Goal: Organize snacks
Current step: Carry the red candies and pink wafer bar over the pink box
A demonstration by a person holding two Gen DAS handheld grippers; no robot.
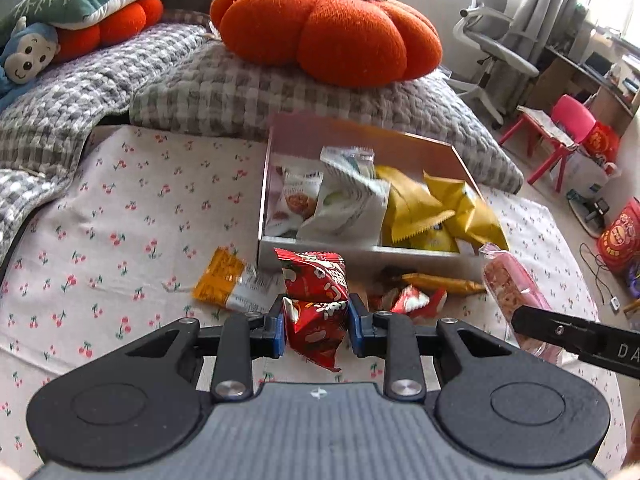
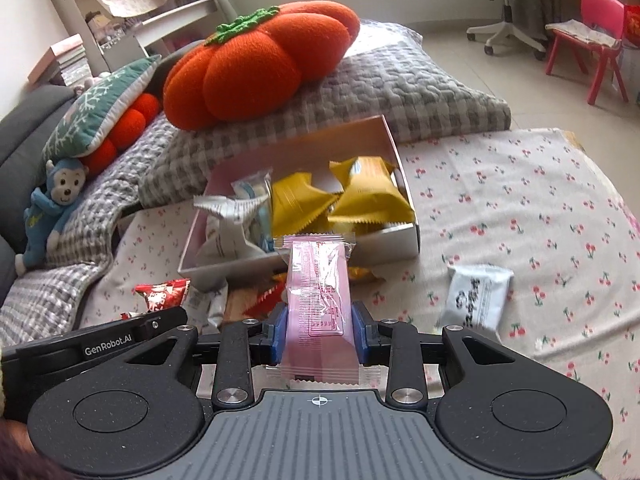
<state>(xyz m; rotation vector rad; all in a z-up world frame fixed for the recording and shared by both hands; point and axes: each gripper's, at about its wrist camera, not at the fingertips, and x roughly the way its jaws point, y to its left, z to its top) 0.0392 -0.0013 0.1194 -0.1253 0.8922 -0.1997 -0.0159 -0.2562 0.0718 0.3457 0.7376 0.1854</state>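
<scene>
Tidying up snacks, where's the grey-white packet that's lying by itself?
In the right wrist view, the grey-white packet lies on the cherry-print cloth, right of the held pink bar, below the box's near right corner.

Red snack packet [image 1: 316,304] and pink wrapped bar [image 2: 318,300] held before the half-filled box [image 1: 360,246].

Left gripper [image 1: 316,326]: black linkages, blue pads, silver screws; right gripper [image 2: 320,336] identical, ribbed grey housing.

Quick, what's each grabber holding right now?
Left gripper: shut on a red snack packet.
Right gripper: shut on a pink snack bar.
</scene>
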